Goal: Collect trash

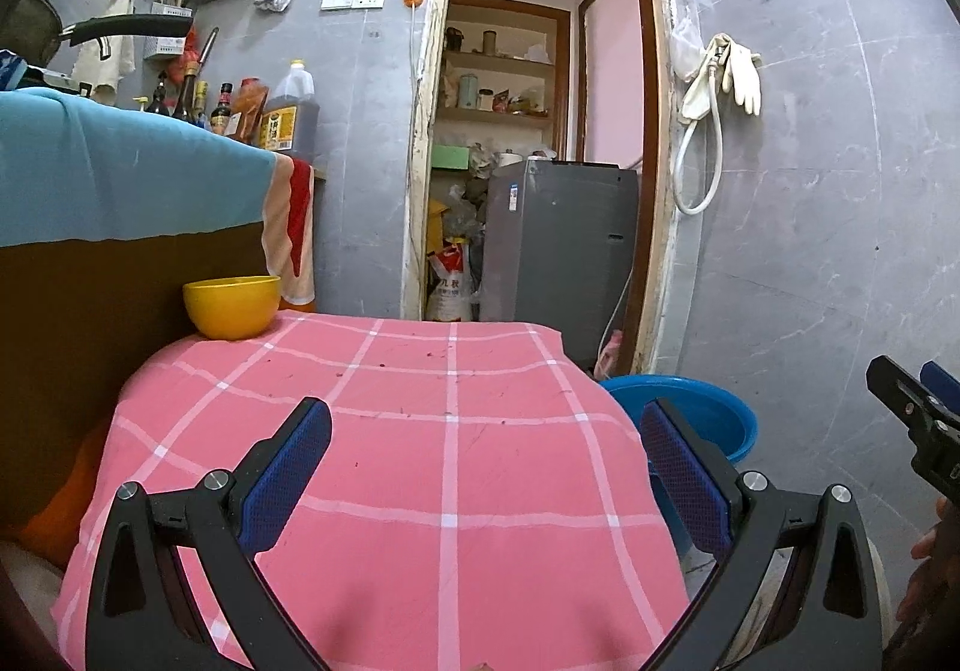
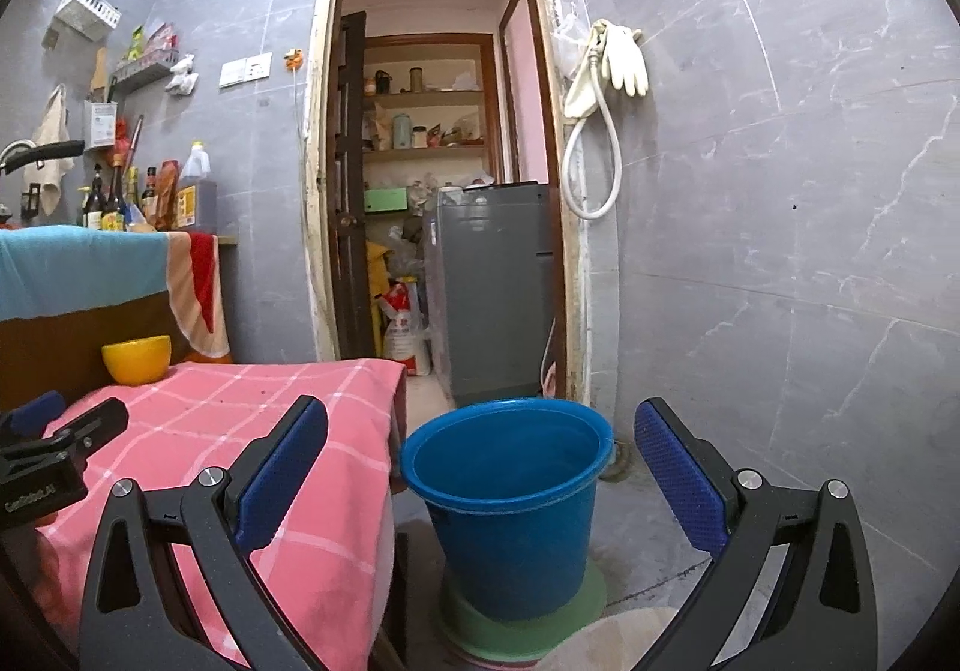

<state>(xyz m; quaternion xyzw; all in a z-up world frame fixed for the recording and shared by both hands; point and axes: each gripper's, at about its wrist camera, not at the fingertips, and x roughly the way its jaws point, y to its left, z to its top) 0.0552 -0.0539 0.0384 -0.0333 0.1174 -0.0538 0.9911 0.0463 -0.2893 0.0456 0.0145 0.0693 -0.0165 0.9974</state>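
My left gripper (image 1: 487, 419) is open over a table draped in a pink checked cloth (image 1: 420, 431), with nothing between its blue pads. A few tiny dark crumbs dot the cloth. A yellow bowl (image 1: 231, 306) stands at the table's far left corner. My right gripper (image 2: 480, 422) is open and empty, aimed at a blue bucket (image 2: 510, 491) on the floor right of the table. The bucket looks empty inside and rests on a green base (image 2: 591, 596). The right gripper (image 1: 912, 401) shows at the left view's right edge. The left gripper (image 2: 66, 431) shows at the right view's left edge.
A counter with a blue towel (image 1: 120, 173) and several bottles (image 1: 240, 107) rises behind the table on the left. An open doorway (image 2: 432, 161) leads to shelves and a grey appliance (image 2: 498, 287). Gloves and a hose (image 2: 606, 71) hang on the grey tiled wall.
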